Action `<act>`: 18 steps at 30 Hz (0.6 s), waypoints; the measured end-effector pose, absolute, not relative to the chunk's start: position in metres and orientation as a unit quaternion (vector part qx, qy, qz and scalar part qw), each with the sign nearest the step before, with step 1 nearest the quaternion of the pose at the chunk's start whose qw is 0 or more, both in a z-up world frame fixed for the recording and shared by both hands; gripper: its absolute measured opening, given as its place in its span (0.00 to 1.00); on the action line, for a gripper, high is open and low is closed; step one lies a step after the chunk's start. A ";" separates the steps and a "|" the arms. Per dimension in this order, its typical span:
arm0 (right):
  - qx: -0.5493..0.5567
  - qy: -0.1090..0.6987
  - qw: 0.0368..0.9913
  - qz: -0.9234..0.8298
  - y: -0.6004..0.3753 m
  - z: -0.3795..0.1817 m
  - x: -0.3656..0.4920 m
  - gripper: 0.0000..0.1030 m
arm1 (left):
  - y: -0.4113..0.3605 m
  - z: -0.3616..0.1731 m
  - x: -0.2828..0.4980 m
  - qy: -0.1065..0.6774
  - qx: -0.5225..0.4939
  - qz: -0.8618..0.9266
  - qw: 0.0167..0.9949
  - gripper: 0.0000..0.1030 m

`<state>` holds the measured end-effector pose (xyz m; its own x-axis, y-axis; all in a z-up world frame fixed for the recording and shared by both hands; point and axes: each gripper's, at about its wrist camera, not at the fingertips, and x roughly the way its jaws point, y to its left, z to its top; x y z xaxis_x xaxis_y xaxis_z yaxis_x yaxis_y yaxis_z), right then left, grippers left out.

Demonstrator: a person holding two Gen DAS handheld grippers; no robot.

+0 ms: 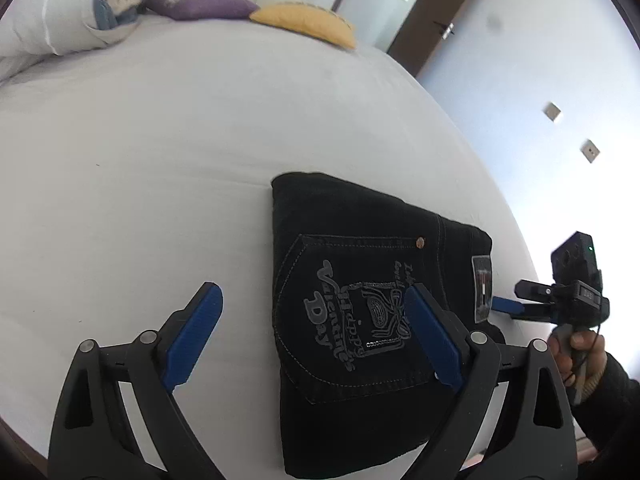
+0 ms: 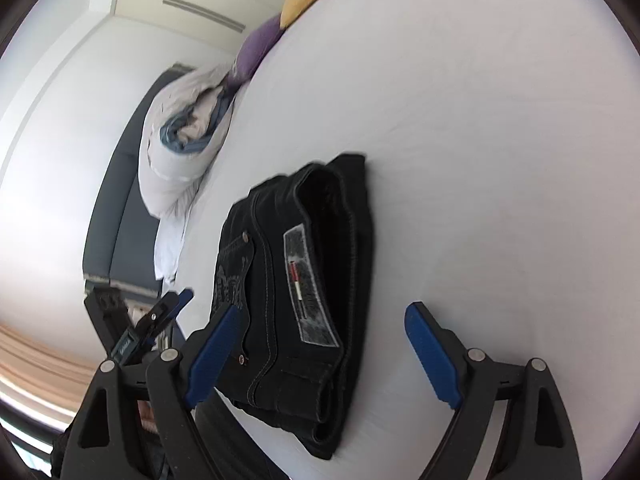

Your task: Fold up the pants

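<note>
While both sets of jaws stand wide apart and empty, the left gripper (image 1: 314,334) hovers over the folded black pants (image 1: 360,300), its right pad above the back pocket. Right gripper (image 2: 324,354) hangs over the waistband end, holding nothing. Pants lie flat on the white bed (image 1: 160,140); purple pillow (image 1: 204,4) and yellow pillow (image 1: 308,24) sit well beyond.

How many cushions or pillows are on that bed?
3. A white pillow bulging with blue and pale fabric lies at the far edge of the bed, a purple cushion beside it, then a yellow cushion. More may lie outside the pictures.
</note>
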<state>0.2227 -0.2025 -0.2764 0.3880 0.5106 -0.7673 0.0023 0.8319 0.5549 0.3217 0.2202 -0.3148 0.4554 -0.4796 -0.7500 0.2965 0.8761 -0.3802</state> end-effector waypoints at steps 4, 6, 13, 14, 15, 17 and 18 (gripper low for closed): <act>0.209 0.558 0.788 0.154 -0.183 -0.292 0.247 0.74 | 0.206 -0.329 0.338 0.529 -0.086 -0.231 0.812 0.90; 0.211 0.569 0.781 0.148 -0.178 -0.299 0.257 0.66 | 0.198 -0.337 0.343 0.549 -0.067 -0.226 0.802 0.90; 0.190 0.572 0.786 0.141 -0.182 -0.302 0.257 0.31 | 0.164 -0.351 0.340 0.568 -0.044 -0.234 0.788 0.58; 0.181 0.568 0.790 0.141 -0.179 -0.299 0.256 0.28 | 0.162 -0.350 0.340 0.567 -0.042 -0.227 0.791 0.52; 0.168 0.564 0.796 0.141 -0.174 -0.296 0.256 0.26 | 0.158 -0.348 0.339 0.564 -0.035 -0.221 0.795 0.43; 0.123 0.555 0.811 0.140 -0.166 -0.286 0.252 0.23 | 0.152 -0.342 0.335 0.560 -0.017 -0.212 0.801 0.33; 0.101 0.549 0.818 0.141 -0.159 -0.281 0.251 0.22 | 0.151 -0.338 0.334 0.558 -0.016 -0.212 0.802 0.28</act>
